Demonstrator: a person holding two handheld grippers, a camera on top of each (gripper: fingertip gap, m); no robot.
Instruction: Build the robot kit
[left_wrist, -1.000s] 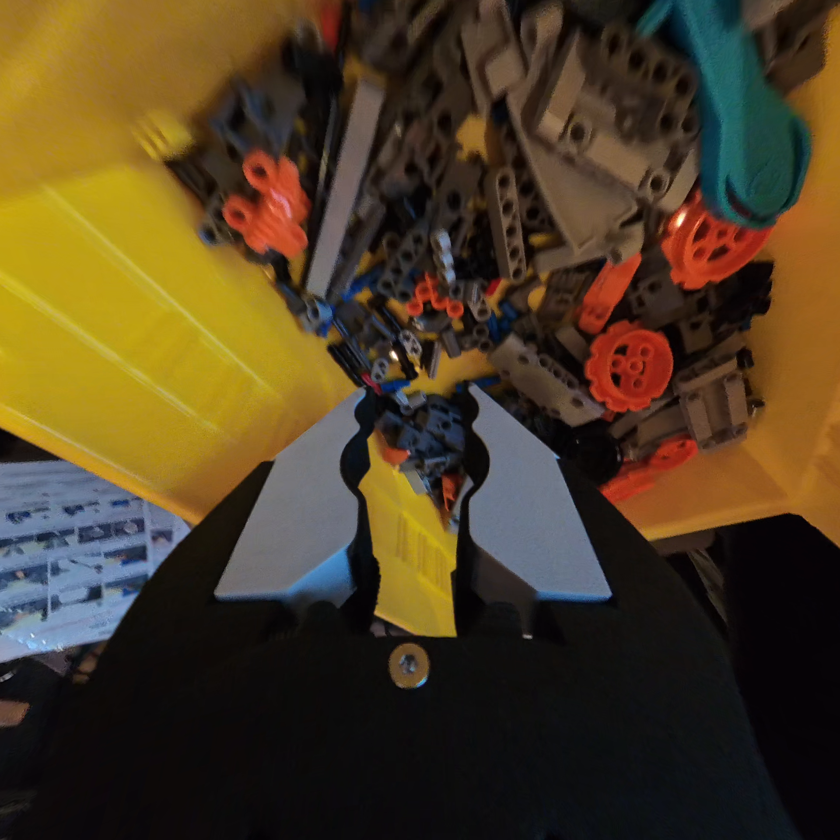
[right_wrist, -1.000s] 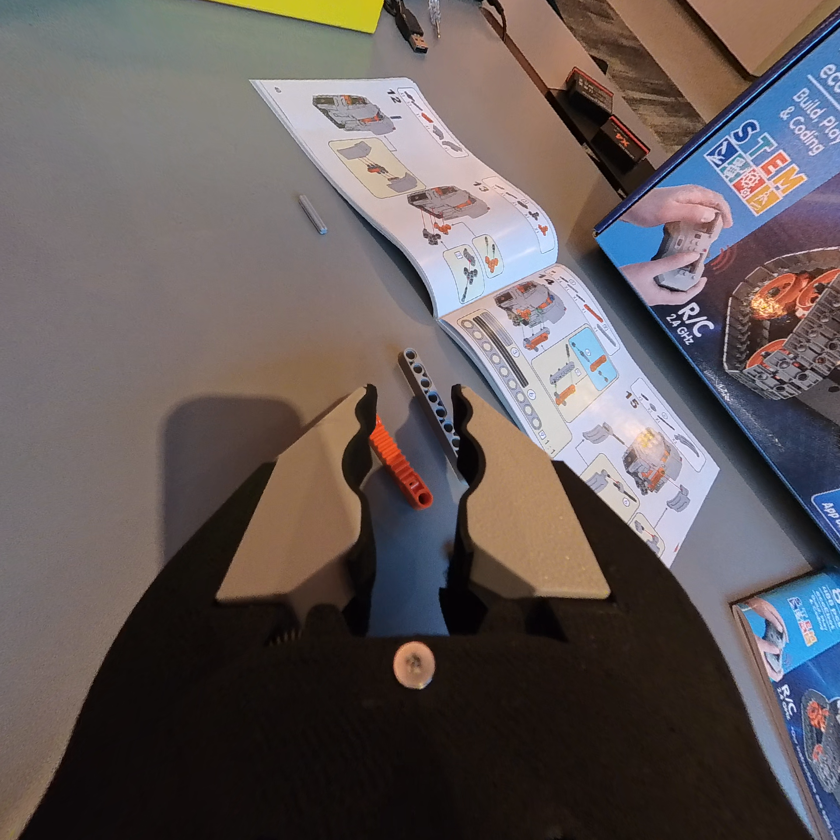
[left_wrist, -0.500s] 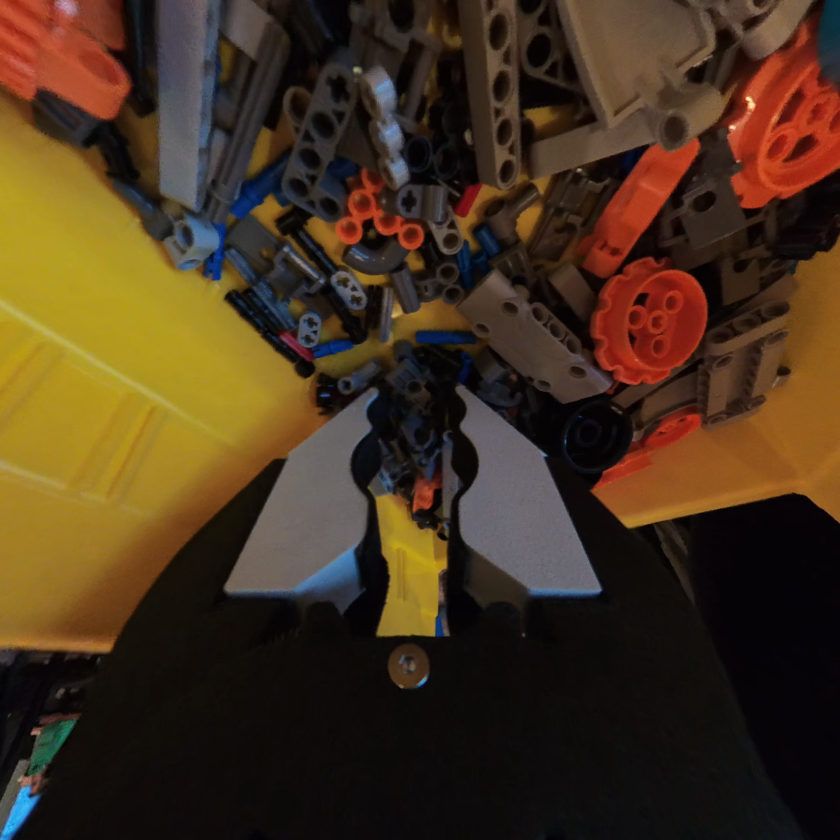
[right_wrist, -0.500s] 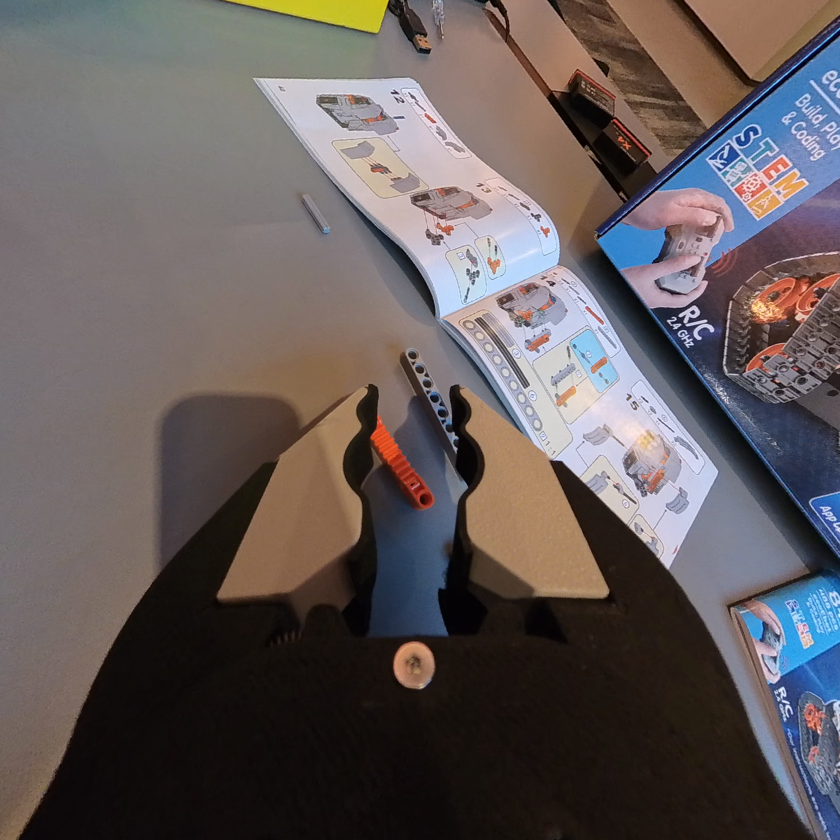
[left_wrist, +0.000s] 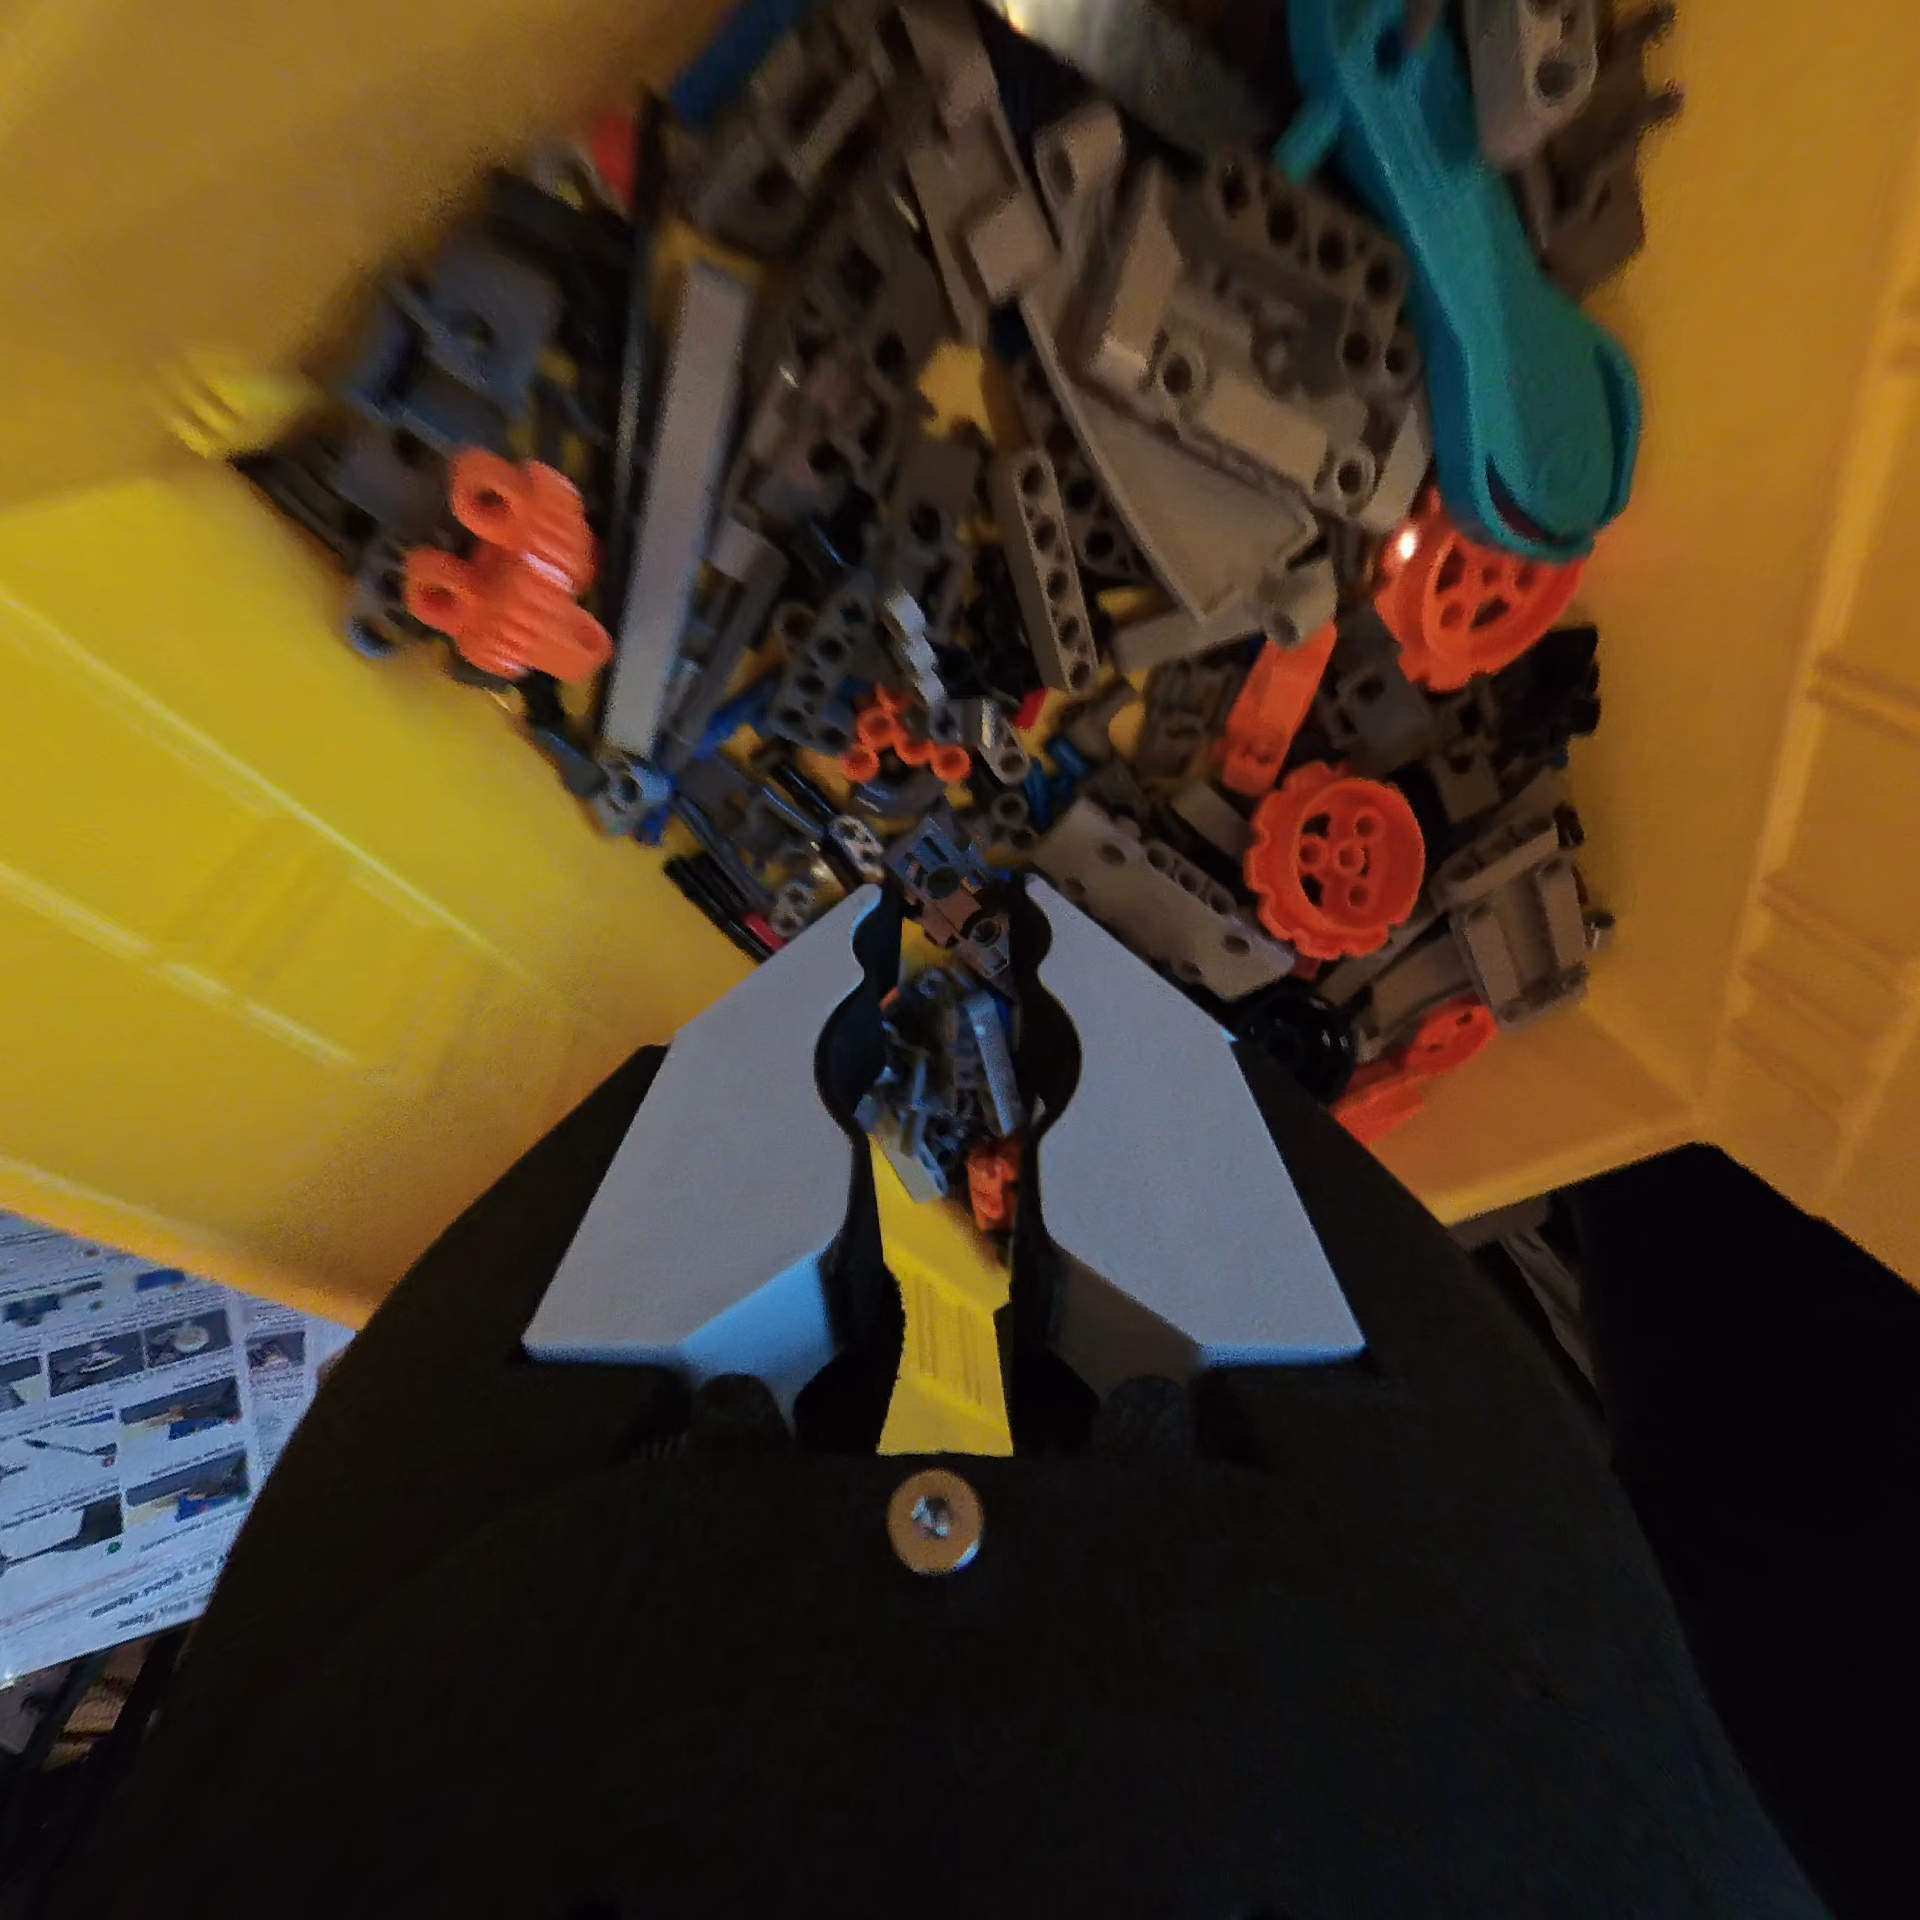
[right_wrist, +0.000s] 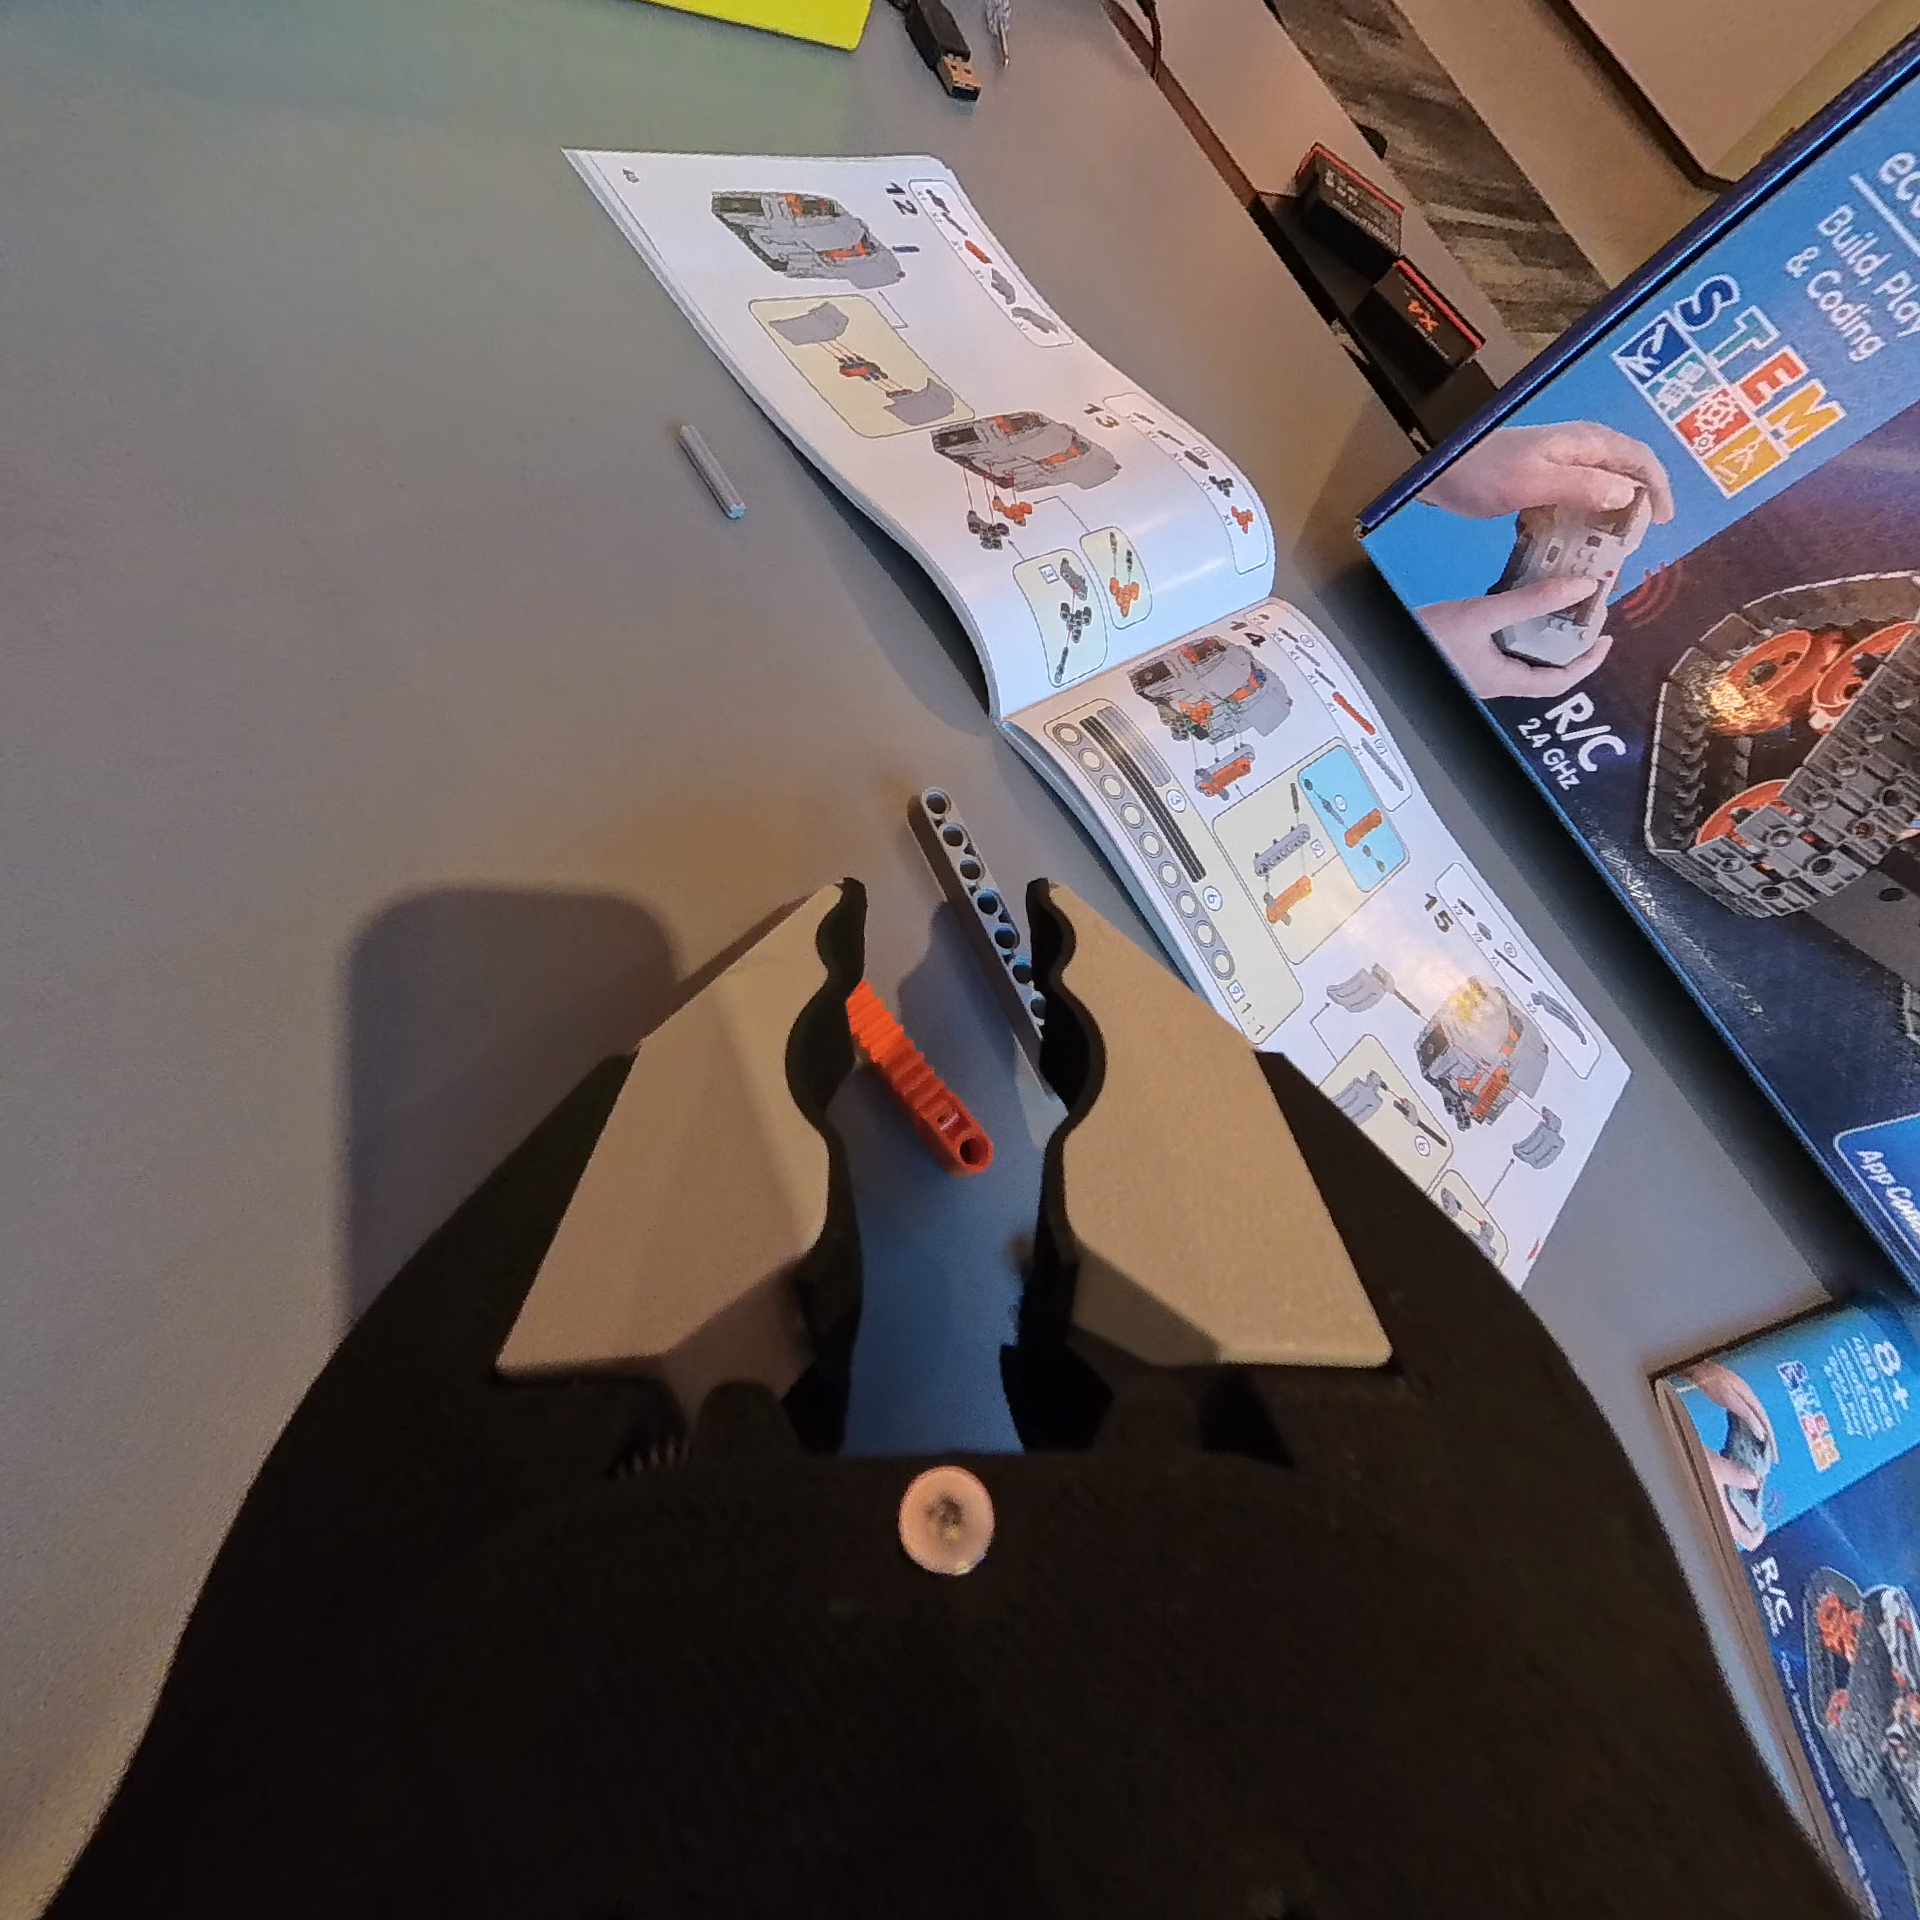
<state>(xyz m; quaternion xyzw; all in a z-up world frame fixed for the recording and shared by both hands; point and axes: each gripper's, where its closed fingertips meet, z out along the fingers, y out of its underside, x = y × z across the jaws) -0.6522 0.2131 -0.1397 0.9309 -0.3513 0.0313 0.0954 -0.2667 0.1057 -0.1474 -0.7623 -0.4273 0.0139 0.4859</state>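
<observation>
Our left gripper (left_wrist: 948, 902) pinches a small dark grey connector piece (left_wrist: 951, 902) at its fingertips above a yellow bin (left_wrist: 260, 831) heaped with grey, black and orange parts. Our right gripper (right_wrist: 943, 902) hangs narrowly parted over the grey table (right_wrist: 312, 520), an orange toothed bar (right_wrist: 914, 1086) and grey holed beam (right_wrist: 977, 894) between its fingers, beside an open instruction booklet (right_wrist: 1091, 582).

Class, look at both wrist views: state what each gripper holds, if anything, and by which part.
The left gripper pinches a small dark grey connector piece between its fingertips; which part cannot be told. The right gripper holds nothing.
</observation>
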